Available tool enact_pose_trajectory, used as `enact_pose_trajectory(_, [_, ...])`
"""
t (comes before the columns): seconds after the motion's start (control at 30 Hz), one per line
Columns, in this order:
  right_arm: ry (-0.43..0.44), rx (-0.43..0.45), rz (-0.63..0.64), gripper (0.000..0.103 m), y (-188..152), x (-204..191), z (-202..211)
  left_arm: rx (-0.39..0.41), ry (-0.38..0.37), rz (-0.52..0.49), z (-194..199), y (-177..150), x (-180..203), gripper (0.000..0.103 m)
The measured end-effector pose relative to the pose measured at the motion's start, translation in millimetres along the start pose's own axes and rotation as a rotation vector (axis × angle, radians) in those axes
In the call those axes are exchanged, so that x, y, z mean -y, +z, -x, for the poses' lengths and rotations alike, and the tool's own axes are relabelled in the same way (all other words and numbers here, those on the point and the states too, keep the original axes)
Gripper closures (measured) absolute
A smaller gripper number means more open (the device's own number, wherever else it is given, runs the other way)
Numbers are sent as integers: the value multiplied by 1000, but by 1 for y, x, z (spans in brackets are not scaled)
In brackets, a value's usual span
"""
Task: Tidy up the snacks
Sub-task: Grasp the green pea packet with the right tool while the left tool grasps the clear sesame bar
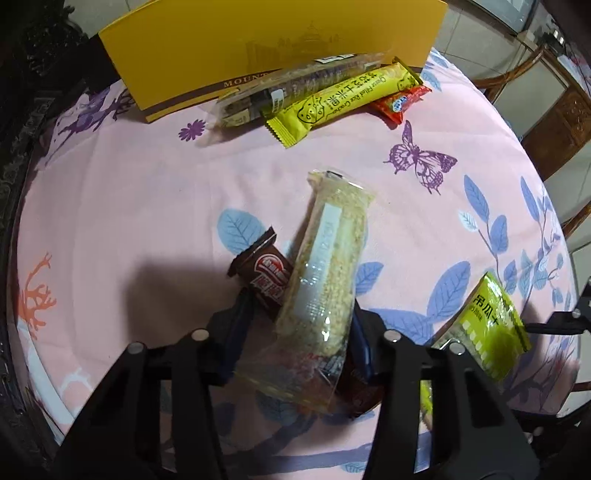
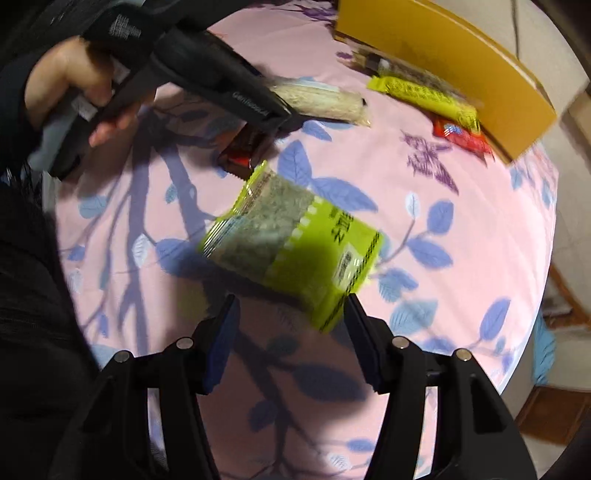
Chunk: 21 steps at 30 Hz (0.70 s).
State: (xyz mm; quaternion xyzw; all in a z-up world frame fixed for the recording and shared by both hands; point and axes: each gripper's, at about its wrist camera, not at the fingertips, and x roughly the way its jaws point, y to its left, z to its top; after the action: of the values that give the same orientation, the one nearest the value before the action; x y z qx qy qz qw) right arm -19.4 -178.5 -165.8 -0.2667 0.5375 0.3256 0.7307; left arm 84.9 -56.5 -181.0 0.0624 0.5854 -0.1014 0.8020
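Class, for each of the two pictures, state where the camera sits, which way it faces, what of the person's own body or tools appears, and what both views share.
Left wrist: sits on the left gripper, looking forward over the pink tablecloth toward the yellow box; its fingers flank the sesame bar packet.
Right wrist: sits on the right gripper, facing the green snack packet; the person's hand holding the other gripper shows upper left.
Shared: box, bar, green packet, brown wrapper, tablecloth.

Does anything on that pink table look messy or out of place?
Three snacks sit together by the yellow box, but the rest lie scattered. The clear sesame bar lies slanted across a brown chocolate packet between the left gripper jaws, and the green seed packet lies crooked, apart from the others.
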Motion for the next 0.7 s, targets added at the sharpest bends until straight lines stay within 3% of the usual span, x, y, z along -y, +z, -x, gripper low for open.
enact_pose_trajectory(0.27, [24, 55, 49, 43, 56, 21, -22, -16, -29, 76, -1, 12, -24, 60])
enact_pose_trajectory(0.4, [103, 51, -60, 40, 86, 51, -37, -18, -26, 109, -1, 16, -38, 60])
enact_pose_trajectory(0.53, [182, 42, -211, 40, 90, 81, -43, -14, -28, 127, -3, 20, -45, 60])
enact_pose_trajectory(0.7, [147, 13, -283, 39, 85, 83, -43, -9, -32, 128, -6, 26, -48, 60])
